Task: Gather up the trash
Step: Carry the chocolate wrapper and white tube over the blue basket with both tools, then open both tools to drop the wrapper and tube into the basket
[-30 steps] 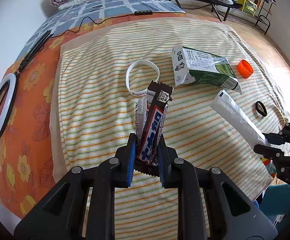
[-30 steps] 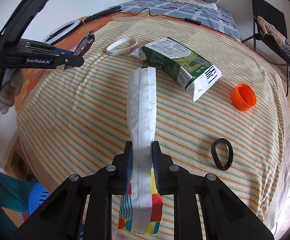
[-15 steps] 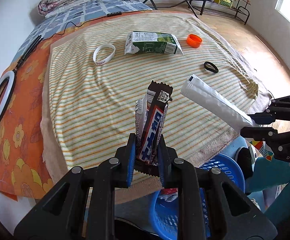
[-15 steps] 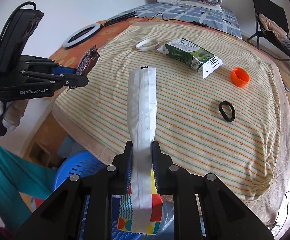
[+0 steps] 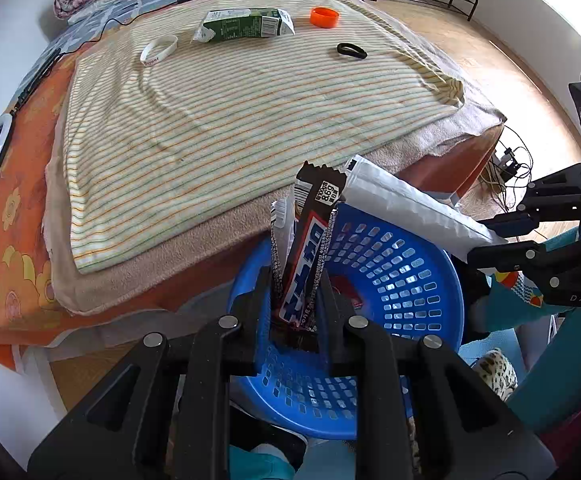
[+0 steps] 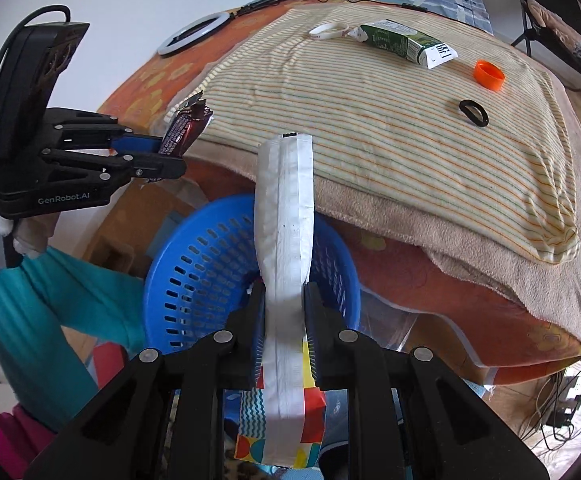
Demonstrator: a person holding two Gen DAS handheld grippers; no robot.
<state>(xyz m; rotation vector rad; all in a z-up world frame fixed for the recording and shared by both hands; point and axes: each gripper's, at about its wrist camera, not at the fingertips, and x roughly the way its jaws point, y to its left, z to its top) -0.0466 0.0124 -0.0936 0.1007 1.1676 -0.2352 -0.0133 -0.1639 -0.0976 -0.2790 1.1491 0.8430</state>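
Observation:
My left gripper (image 5: 295,280) is shut on a dark chocolate bar wrapper (image 5: 310,248) and holds it over the blue perforated basket (image 5: 410,280) beside the bed. My right gripper (image 6: 284,300) is shut on a long white snack bag (image 6: 286,216) and holds it above the same basket (image 6: 194,272). The left gripper and its wrapper also show in the right wrist view (image 6: 170,156). On the striped blanket (image 5: 250,100) lie a green milk carton (image 5: 242,24), an orange cap (image 5: 324,16), a black hair tie (image 5: 351,50) and a white wristband (image 5: 158,50).
The bed's corner overhangs the basket. A ring light (image 6: 194,34) lies on the orange floral sheet (image 5: 6,216). A folding chair (image 6: 562,12) stands on the wooden floor beyond the bed. Cables (image 5: 506,160) lie on the floor by the bed corner.
Both grippers have pulled back off the bed and down, each still holding its piece of trash. The blue basket is now right below both of them.

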